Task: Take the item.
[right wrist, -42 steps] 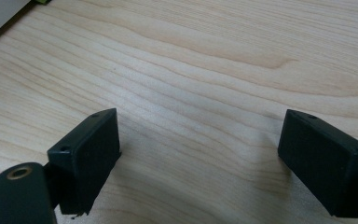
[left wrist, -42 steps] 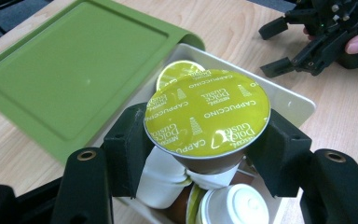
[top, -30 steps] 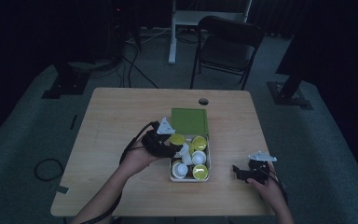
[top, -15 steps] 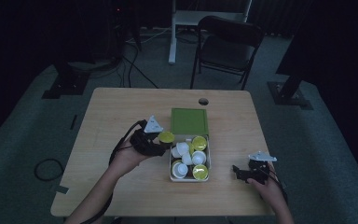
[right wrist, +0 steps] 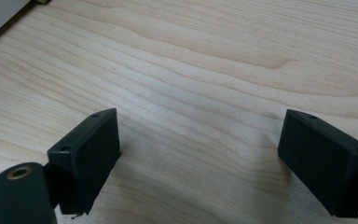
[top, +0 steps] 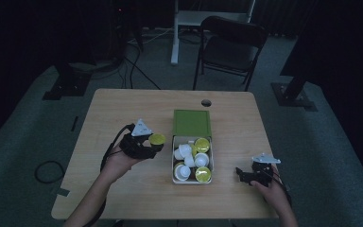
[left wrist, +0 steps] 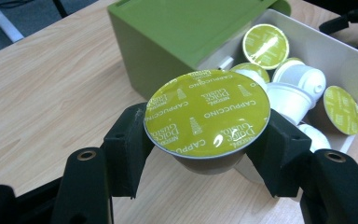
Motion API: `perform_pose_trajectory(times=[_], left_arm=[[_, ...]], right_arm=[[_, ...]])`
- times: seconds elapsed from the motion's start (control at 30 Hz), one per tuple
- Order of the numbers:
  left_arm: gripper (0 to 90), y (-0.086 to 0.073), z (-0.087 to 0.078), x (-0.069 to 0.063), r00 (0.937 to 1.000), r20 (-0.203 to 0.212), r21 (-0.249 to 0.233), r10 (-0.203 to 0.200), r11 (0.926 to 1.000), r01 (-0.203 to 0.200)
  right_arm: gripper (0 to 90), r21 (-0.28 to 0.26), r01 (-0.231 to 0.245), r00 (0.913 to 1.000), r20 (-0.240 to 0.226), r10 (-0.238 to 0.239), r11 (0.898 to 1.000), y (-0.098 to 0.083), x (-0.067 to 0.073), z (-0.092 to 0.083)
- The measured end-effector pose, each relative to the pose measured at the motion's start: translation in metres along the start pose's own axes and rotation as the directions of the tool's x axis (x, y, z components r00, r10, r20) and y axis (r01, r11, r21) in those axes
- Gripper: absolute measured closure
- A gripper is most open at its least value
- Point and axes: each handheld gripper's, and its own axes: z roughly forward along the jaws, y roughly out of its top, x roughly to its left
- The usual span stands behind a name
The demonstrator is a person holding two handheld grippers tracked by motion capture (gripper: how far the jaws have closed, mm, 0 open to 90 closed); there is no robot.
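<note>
Left of the white capsule box (top: pixel 191 161), clamped in the left gripper (top: pixel 152 144): cappuccino capsule (left wrist: pixel 207 114), foil lid up, axis near upright; lifted out since earlier. Right gripper (right wrist: pixel 198 158) gaping, empty.

A yellow-green foil-topped capsule (left wrist: pixel 207 112) with white lettering, a green-lidded white box (top: pixel 191 124), a pale wood-grain table (top: pixel 123 109).
</note>
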Motion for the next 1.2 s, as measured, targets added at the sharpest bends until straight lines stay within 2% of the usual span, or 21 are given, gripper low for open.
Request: perform_pose_trajectory(times=[0.33, 0.5, 0.67, 0.9, 0.97, 1.2], left_arm=[[41.1, -0.02, -0.006, 0.01, 0.9986, -0.027, -0.036, -0.047, 0.9983, 0.046], [41.1, -0.036, -0.009, 0.02, 0.995, -0.056, -0.05, -0.083, 0.9955, 0.08], [41.1, -0.048, -0.01, 0.026, 0.9927, -0.073, -0.05, -0.096, 0.9945, 0.092], [41.1, -0.066, -0.007, 0.032, 0.987, -0.104, -0.052, -0.122, 0.9917, 0.117], [41.1, -0.075, -0.007, 0.035, 0.9826, -0.125, -0.062, -0.138, 0.9895, 0.131], [41.1, -0.095, -0.007, 0.045, 0.9749, -0.133, -0.053, -0.179, 0.9834, 0.173]], right_arm=[[12.1, 0.001, 0.0, 1.0, 0.0, 0.0, 1.0, 0.0, 0.0, 0.0], [12.1, 0.001, 0.0, 1.0, 0.0, 0.0, 1.0, 0.0, 0.0, 0.0], [12.1, 0.001, 0.001, 1.0, 0.0, -0.001, 1.0, 0.0, 0.0, 0.0], [12.1, 0.001, 0.001, 1.0, 0.0, -0.001, 1.0, 0.0, 0.0, 0.0], [12.1, 0.001, 0.001, 1.0, 0.0, -0.001, 1.0, 0.0, 0.0, 0.0], [12.1, 0.001, 0.001, 1.0, 0.0, -0.001, 1.0, 0.0, 0.0, 0.0]])
